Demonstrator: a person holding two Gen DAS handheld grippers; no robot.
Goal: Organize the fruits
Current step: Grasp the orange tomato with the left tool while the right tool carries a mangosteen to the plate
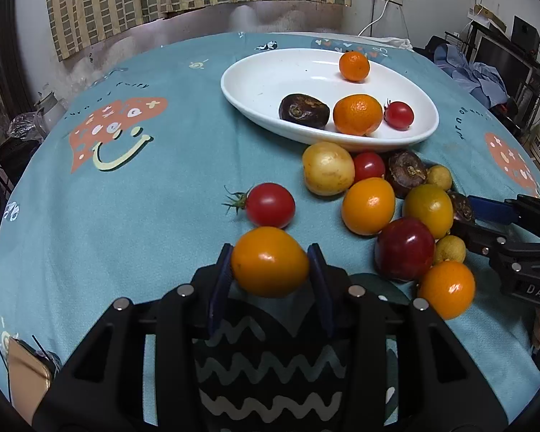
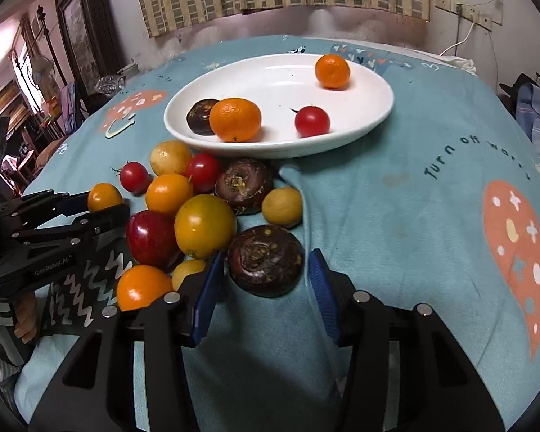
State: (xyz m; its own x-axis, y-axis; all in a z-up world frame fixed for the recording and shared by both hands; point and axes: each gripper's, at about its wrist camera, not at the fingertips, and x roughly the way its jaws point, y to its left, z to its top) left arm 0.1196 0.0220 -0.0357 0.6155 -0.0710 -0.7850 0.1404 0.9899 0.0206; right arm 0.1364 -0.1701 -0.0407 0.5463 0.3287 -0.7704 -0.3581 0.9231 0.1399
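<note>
The left gripper (image 1: 270, 264) is pinching an orange-yellow tomato (image 1: 269, 261), both blue pads pressing its flanks, and the fruit is sitting low over the teal cloth of the bench (image 1: 126, 216) near its front edge. Whether it is clear of the cloth I cannot tell. From these jaws the white oval dish (image 1: 255, 82) is lying ahead and to the right, toward the far edge of the bench, with a loose red cherry tomato (image 1: 270, 204) directly in the line between them. My judgement is that the carry will need to rise over that tomato and swing right before setting down.

The right gripper (image 2: 266, 280) is bracketing a dark water chestnut (image 2: 265, 260). Its jaws are standing spread to either side: the left pad is just beside or barely touching the chestnut, and a narrow gap is showing at the right pad, so the chestnut is not yet pinched. It is lying flat on the cloth, squat and round, with no long axis to align to.

The same dish (image 2: 378, 115) is lying straight ahead of the right jaws, already holding two mandarins, a cherry tomato and a chestnut. The pile of loose fruit is crowding the right gripper's left side, a yellow-green tomato (image 2: 205, 225) being nearest, so closing may nudge it.
</note>
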